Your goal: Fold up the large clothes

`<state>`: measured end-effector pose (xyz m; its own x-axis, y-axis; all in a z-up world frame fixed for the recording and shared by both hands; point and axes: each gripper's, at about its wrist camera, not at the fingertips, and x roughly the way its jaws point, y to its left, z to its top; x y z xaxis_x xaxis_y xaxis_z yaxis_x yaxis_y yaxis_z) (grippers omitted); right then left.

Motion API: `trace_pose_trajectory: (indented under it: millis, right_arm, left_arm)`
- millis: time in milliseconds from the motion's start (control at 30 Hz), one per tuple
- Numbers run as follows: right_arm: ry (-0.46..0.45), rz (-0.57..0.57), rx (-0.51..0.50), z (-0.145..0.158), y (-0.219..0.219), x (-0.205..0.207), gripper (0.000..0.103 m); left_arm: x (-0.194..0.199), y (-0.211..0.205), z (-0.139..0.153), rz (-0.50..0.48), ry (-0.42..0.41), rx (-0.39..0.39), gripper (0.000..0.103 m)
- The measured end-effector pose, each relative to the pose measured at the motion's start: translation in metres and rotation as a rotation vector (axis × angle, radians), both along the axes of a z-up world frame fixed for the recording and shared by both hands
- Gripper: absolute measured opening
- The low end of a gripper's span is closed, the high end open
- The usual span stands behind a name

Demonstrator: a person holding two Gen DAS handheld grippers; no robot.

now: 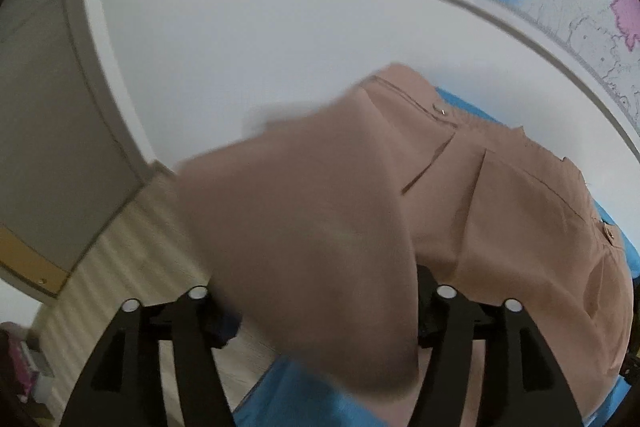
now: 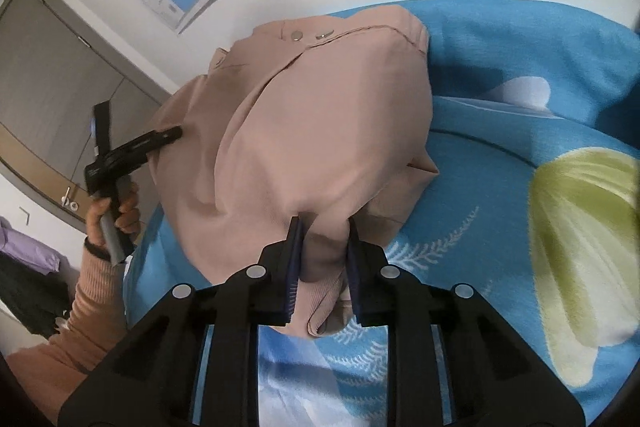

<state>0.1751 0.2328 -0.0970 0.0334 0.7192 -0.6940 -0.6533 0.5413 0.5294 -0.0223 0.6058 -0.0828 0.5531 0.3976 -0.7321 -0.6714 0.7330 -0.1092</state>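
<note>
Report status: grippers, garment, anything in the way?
Right gripper shut on pink garment, lifted over blue blanket. Left gripper at its far edge, grip unclear. Nothing blocking.

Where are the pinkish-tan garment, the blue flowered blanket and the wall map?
Pinkish-tan fabric garment [image 2: 320,131]: right wrist view, on its draped middle.
Blue fleece blanket with a green-and-white flower print [image 2: 500,75]: right wrist view, on a bare blue patch.
Paper wall map [image 1: 560,7]: left wrist view, on its pale lower area.

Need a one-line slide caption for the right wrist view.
Right tool clamps a ribbed cuff of the tan jacket above a blue floral blanket; the left tool grips its far side.
</note>
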Motion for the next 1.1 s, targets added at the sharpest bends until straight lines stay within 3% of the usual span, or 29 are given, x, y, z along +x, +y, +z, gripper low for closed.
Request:
trace_pose_trajectory:
  millis: [33, 167, 267, 367, 500, 667, 767, 1100]
  right_arm:
    - [-0.009, -0.014, -0.009, 0.002, -0.001, 0.0, 0.032]
    - [-0.109, -0.048, -0.037, 0.018, -0.008, -0.011, 0.042]
    - [-0.193, -0.068, -0.035, 0.032, -0.015, -0.023, 0.046]
    - [-0.252, -0.081, -0.024, 0.041, -0.018, -0.034, 0.049]
    - [-0.32, -0.043, -0.019, 0.048, -0.006, -0.052, 0.049]
    - [-0.318, 0.0, -0.041, 0.036, 0.012, -0.059, 0.048]
    - [-0.292, 0.01, -0.062, 0.024, 0.018, -0.059, 0.048]
    - [-0.234, 0.016, -0.117, -0.003, 0.039, -0.045, 0.046]
  left_arm:
    - [-0.01, -0.002, 0.007, 0.032, -0.016, 0.024, 0.069]
    - [-0.04, -0.015, 0.03, 0.095, -0.091, 0.106, 0.073]
    - [-0.052, -0.043, 0.038, -0.012, -0.149, 0.109, 0.073]
    - [-0.04, -0.099, 0.036, -0.154, -0.166, 0.134, 0.073]
    - [-0.028, -0.135, 0.023, -0.282, -0.176, 0.105, 0.073]
    - [0.004, -0.159, 0.003, -0.333, -0.131, 0.081, 0.073]
    - [0.008, -0.167, -0.011, -0.33, -0.105, 0.082, 0.073]
    - [0.008, -0.169, -0.019, -0.297, -0.054, 0.062, 0.073]
